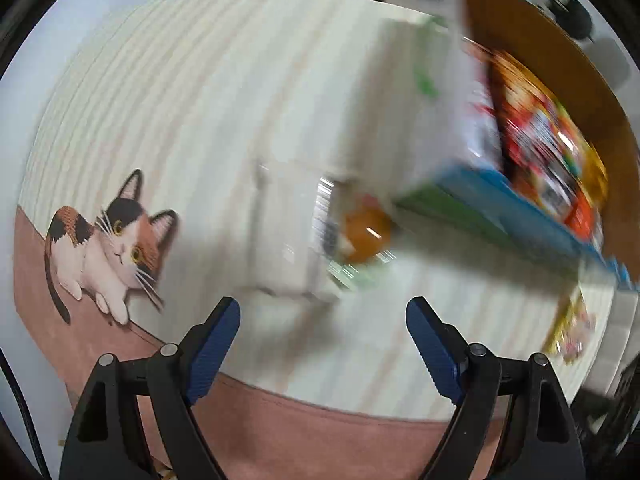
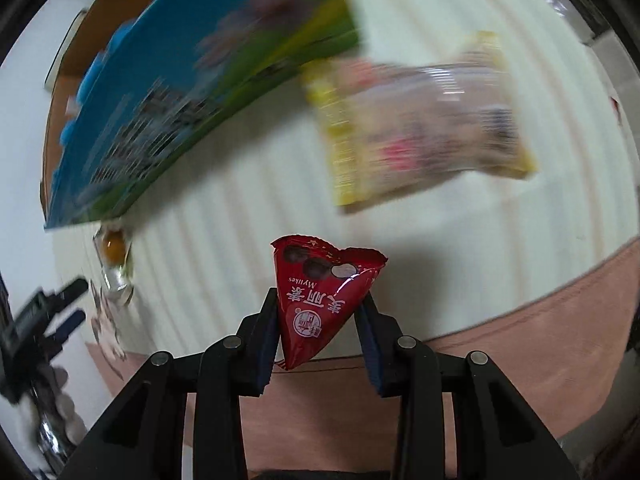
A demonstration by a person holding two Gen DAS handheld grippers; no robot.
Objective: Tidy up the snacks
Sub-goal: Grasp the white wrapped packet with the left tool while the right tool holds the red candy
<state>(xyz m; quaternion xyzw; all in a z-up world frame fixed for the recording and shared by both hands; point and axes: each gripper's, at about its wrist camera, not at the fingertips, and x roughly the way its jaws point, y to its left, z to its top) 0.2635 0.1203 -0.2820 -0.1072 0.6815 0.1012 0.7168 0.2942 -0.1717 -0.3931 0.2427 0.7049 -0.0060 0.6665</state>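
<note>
My right gripper (image 2: 320,304) is shut on a red triangular Mylikes snack packet (image 2: 320,300) and holds it above the mat. A yellow-edged clear snack bag (image 2: 420,120) lies beyond it. A blue and green box (image 2: 180,92) stands at upper left; in the left wrist view it (image 1: 500,208) holds colourful snack packs (image 1: 548,152). My left gripper (image 1: 324,320) is open and empty, just short of a clear packet with an orange snack (image 1: 360,236) by the box. That packet also shows in the right wrist view (image 2: 114,252).
A cream striped mat (image 1: 200,100) with a calico cat picture (image 1: 108,248) and a pink border (image 1: 320,432) covers the surface. A brown board (image 1: 540,48) stands behind the box. My left gripper appears at far left of the right wrist view (image 2: 60,312).
</note>
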